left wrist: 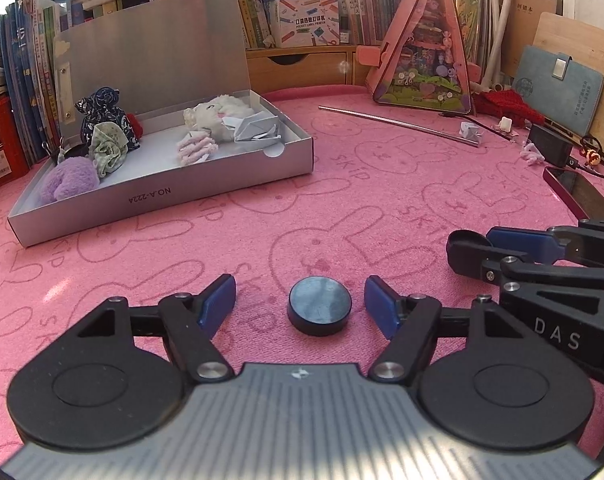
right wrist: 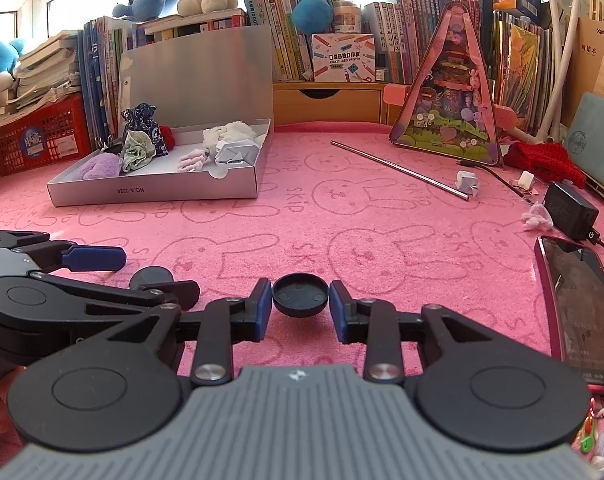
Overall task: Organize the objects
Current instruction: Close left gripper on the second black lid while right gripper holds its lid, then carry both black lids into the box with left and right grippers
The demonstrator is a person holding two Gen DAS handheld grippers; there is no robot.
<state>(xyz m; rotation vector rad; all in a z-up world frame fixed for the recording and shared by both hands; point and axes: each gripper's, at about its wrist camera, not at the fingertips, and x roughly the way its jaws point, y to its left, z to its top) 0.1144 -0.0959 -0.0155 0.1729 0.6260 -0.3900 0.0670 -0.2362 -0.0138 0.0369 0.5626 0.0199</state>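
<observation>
- Our left gripper has its fingers parted on either side of a black round puck lying flat on the pink table; gaps show on both sides, so nothing is gripped.
- Our right gripper has its fingers closed against a black round cap, hollow side up.
- In the left wrist view the open grey box holding soft toys sits at ten o'clock from the puck, well apart.
</observation>
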